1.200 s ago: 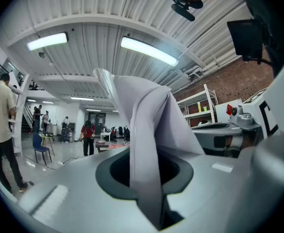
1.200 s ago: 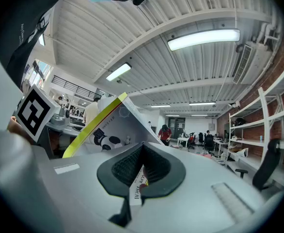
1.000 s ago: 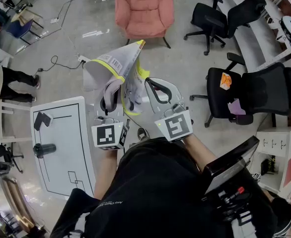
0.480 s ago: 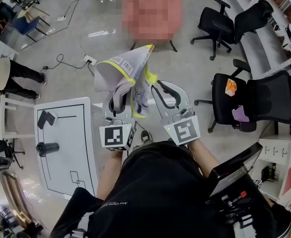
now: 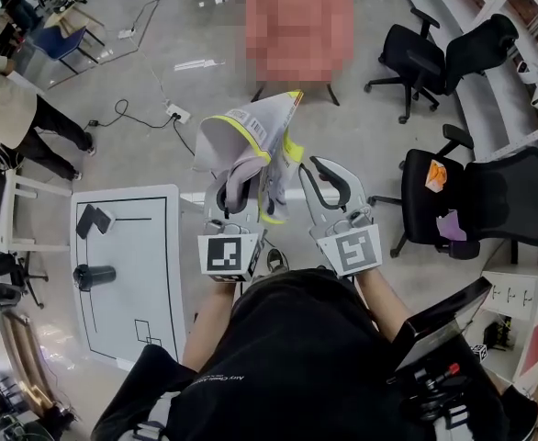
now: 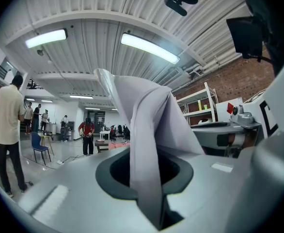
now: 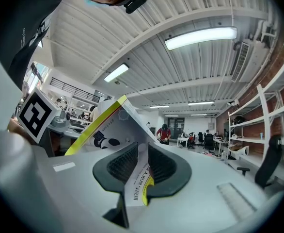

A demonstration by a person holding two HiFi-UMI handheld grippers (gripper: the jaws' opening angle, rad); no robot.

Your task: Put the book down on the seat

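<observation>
The left gripper [image 5: 240, 175] had its jaws closed on the lower sheets of the book [image 5: 251, 131]; the book was held spread and upright in the air in front of the person, above the grey floor [image 5: 370, 136] and short of the pink chair [image 5: 298, 26], resting on no seat. The right gripper [image 5: 327, 175] stood just beside the left; its jaws had just been opening and stood parted, with a printed page edge lying between them unpressed. A white bench [image 5: 159, 246] marked with black outlines stood at the person's left; it carried a black cylinder [image 5: 95, 276] on its side and a small black block [image 5: 90, 219]. Two black office chairs stood at the right; the nearer one [image 5: 503, 200] bore an orange item [image 5: 434, 175] and a purple item [image 5: 448, 226] on its seat. A cable ran over the floor to a white power strip [image 5: 173, 113]; a bystander in a light top [image 5: 12, 108] stood at the left edge. The gripper views showed a ribbed white ceiling with strip lights [image 6: 149, 47], a brick wall [image 6: 224, 81], white shelving [image 7: 258, 140] and people standing far down the room.
</observation>
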